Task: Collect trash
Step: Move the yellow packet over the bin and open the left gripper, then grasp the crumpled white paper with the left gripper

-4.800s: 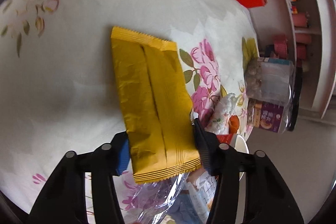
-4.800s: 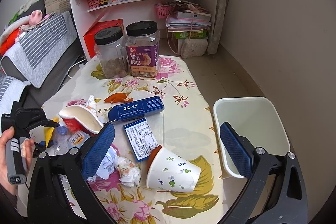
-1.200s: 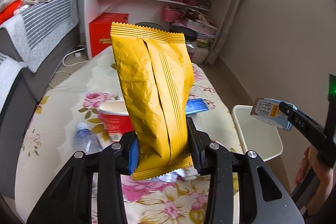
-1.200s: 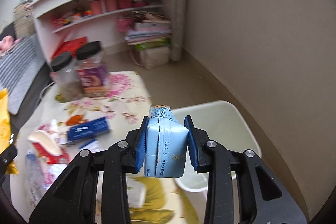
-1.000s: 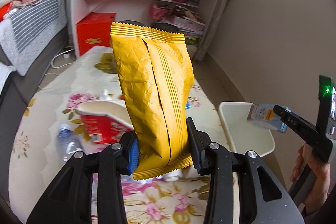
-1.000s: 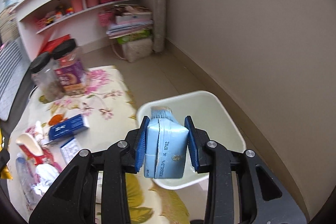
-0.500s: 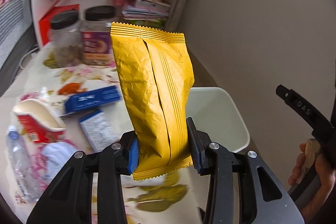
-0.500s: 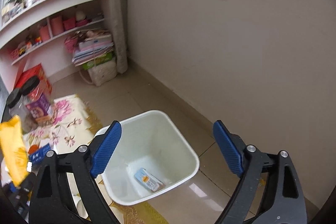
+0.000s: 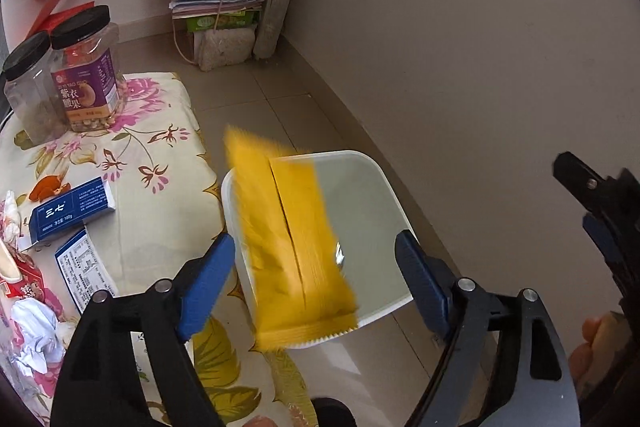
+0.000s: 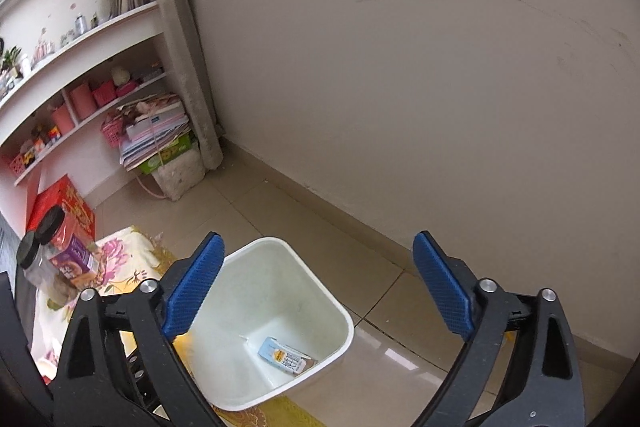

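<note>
A yellow snack wrapper (image 9: 292, 247), blurred, hangs loose in the air between the fingers of my left gripper (image 9: 314, 241), right over the white bin (image 9: 384, 183). The left jaws are opening and the blue pads stand clear of the wrapper on both sides. In the right wrist view my right gripper (image 10: 319, 242) is above the bin (image 10: 344, 319); its jaws are opening with nothing between them. A small blue carton (image 10: 286, 355) lies on the bin's floor. The right gripper's tip (image 9: 592, 203) shows at the right edge of the left wrist view.
The bin stands on the tiled floor against the edge of a table with a floral cloth (image 9: 160, 187). On the table are two black-lidded jars (image 9: 86, 67), two blue boxes (image 9: 72, 213), a red cup (image 9: 16, 279) and crumpled paper (image 9: 34, 339). A beige wall is close on the right.
My left gripper swung over the bin and let go of the yellow wrapper, which is dropping. My right gripper released the blue carton into the bin and has drawn back upward.
</note>
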The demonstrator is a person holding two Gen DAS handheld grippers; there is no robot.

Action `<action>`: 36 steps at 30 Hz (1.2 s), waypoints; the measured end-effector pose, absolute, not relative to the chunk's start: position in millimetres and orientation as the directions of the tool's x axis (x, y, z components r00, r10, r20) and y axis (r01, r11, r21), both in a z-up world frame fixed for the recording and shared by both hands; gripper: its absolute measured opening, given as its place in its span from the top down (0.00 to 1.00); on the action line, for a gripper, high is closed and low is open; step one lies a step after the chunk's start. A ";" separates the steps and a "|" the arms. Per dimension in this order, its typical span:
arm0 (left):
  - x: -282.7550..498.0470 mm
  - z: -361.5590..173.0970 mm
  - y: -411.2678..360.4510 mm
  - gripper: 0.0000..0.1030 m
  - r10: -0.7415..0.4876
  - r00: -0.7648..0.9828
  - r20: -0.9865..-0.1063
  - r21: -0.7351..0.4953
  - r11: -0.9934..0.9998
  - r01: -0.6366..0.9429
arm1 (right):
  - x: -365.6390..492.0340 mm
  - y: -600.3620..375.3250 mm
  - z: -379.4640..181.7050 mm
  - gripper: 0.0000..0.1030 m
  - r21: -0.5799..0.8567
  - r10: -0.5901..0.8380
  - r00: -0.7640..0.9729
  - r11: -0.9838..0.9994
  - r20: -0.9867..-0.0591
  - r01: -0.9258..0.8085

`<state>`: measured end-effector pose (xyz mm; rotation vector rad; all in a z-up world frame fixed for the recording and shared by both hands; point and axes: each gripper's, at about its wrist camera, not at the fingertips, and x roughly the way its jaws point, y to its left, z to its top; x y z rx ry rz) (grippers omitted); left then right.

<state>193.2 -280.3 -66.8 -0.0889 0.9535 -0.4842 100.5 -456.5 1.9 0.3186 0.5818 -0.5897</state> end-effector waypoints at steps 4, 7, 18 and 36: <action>193.0 -65.3 -275.4 0.20 -0.427 0.484 -0.764 -0.276 0.894 0.352 | 98.9 -453.3 4.1 0.08 0.108 -0.440 0.684 0.792 -0.583 0.601; 190.5 -63.7 -267.5 0.19 -0.410 0.502 -0.761 -0.258 0.902 0.346 | 99.0 -446.1 6.2 0.07 0.090 -0.451 0.689 0.798 -0.567 0.596; 161.8 -34.6 -225.1 0.15 -0.275 0.675 -0.684 -0.118 0.956 0.270 | 104.4 -401.4 7.8 0.07 -0.042 -0.497 0.696 0.828 -0.518 0.559; 140.1 -23.0 -134.7 0.11 0.002 0.791 -0.612 -0.005 1.000 -0.007 | 110.0 -315.8 -4.2 0.07 -0.066 -0.400 0.756 0.900 -0.518 0.431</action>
